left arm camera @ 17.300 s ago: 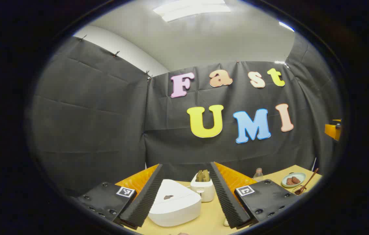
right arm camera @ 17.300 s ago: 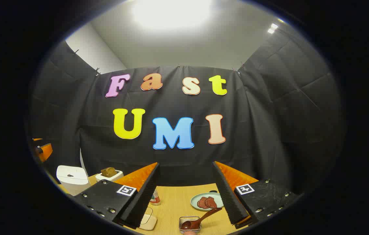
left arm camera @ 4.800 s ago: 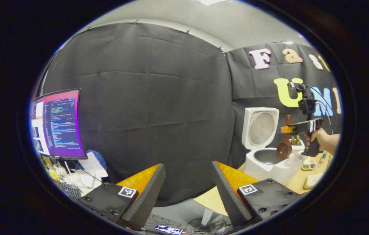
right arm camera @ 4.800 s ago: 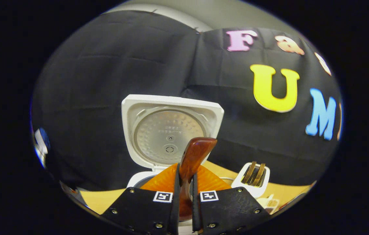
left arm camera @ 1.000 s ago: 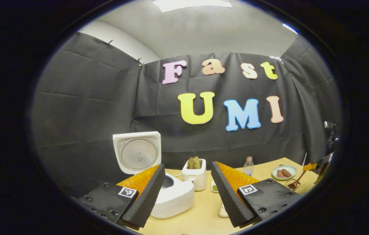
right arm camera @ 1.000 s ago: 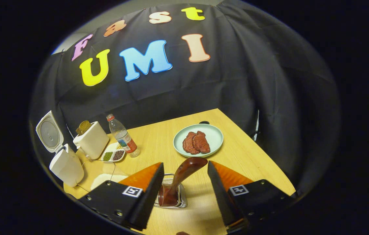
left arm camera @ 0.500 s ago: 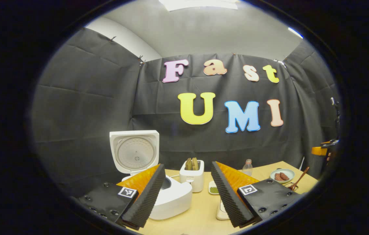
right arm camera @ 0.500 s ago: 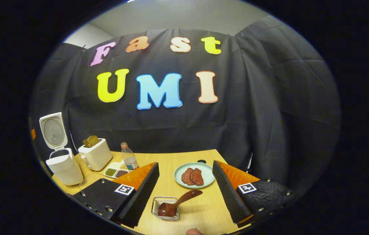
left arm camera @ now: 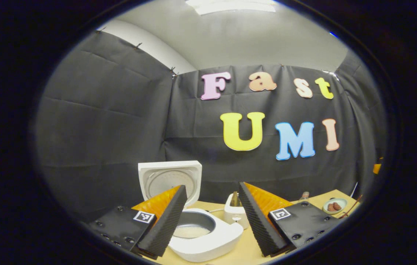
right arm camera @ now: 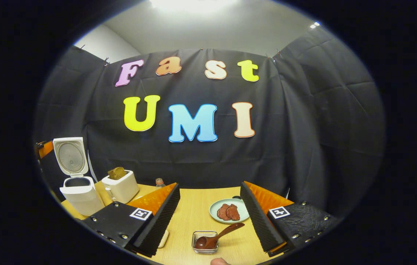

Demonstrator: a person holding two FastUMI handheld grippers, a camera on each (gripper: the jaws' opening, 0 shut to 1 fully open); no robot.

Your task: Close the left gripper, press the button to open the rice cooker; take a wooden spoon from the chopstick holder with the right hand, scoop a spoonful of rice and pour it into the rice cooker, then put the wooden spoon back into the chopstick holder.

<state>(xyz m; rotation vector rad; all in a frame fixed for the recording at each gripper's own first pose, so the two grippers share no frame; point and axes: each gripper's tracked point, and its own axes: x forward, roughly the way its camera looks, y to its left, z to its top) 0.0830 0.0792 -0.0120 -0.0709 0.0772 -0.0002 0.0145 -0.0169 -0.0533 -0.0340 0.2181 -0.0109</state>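
Right gripper point(right arm camera: 210, 217): fingers spread wide, grasping nothing.
Wooden spoon point(right arm camera: 216, 237): between those fingers, just ahead; bowl down in the chopstick holder point(right arm camera: 205, 241), handle slanting up to the right toward the plate point(right arm camera: 218, 215).
Left gripper point(left arm camera: 212, 215): released, empty.
Rice cooker point(left arm camera: 203, 235): just ahead, lid up.
Writing: none legible.

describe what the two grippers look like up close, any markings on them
Both the left gripper and the right gripper have two wedge-shaped fingers with ribbed inner pads. Each finger sits on a flat black block with visible screws and a small square black-and-white tag.
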